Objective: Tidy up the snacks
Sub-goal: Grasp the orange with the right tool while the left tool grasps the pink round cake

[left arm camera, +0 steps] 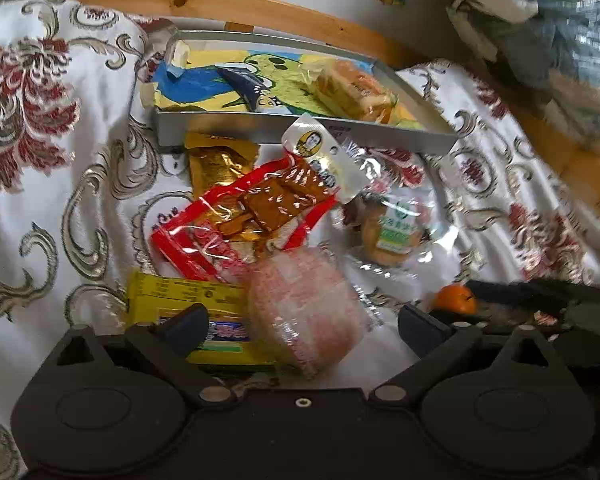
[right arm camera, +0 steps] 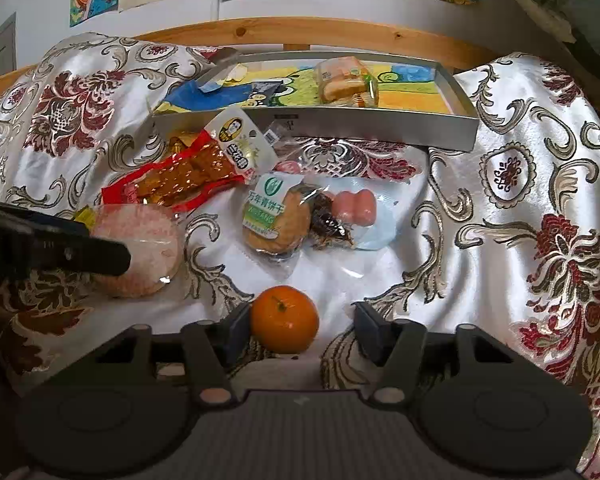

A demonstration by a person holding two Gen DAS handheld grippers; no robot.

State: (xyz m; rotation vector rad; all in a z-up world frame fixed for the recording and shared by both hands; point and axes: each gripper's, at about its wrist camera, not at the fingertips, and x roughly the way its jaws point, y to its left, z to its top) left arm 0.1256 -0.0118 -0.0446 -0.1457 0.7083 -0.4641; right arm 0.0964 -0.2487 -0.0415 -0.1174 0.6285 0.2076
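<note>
2 grippers hang spread: left gripper (left arm camera: 302, 322) around a pink wrapped cake (left arm camera: 304, 312), right gripper (right arm camera: 300, 326) around an orange (right arm camera: 284, 319)

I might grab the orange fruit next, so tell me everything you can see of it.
The orange fruit is round and glossy, like a mandarin, with a small dark stem scar facing up. It sits whole and unwrapped on the floral cloth, between the open fingers of the right gripper, close against the left finger, apart from the wrapped snacks.
</note>
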